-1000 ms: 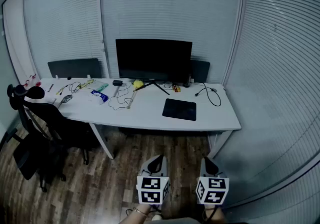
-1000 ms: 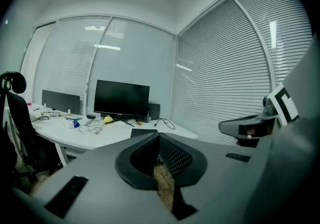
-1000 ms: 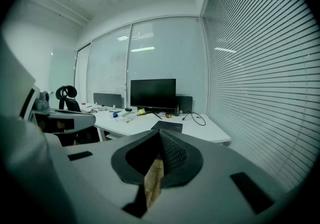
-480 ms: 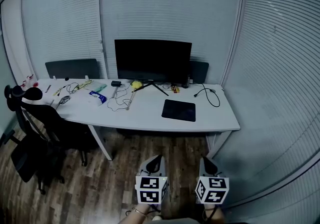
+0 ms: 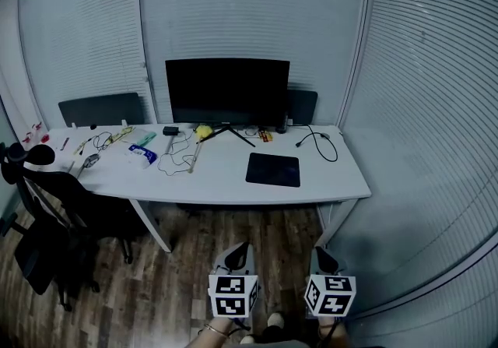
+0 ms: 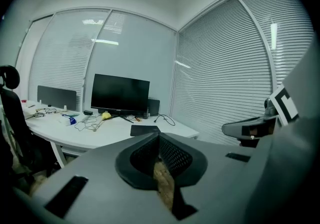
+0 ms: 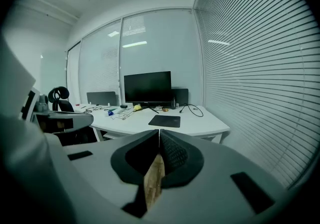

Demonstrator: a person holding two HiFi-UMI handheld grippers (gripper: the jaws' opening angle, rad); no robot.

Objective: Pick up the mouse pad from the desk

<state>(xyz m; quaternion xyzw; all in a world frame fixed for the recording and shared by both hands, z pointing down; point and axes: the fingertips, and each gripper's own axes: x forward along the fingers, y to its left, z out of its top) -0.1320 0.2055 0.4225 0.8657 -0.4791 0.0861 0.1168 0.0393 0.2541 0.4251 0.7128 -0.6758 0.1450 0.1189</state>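
While I'm standing well back from the counter (image 5: 226, 184), left tool (image 5: 241, 247) and right tool (image 5: 321, 253) sit low, both closed and empty: nothing to grip yet. Pad (image 5: 273, 170) lies flat near the counter's front edge, right half.

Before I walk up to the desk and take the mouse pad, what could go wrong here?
1. The mouse pad lies flat on the desk, so it offers only a thin edge; jaws may push it along instead of gripping it.
2. A black cable loops near the pad's far right corner and could get caught.
3. The left gripper and right gripper are both shut; one must open first.
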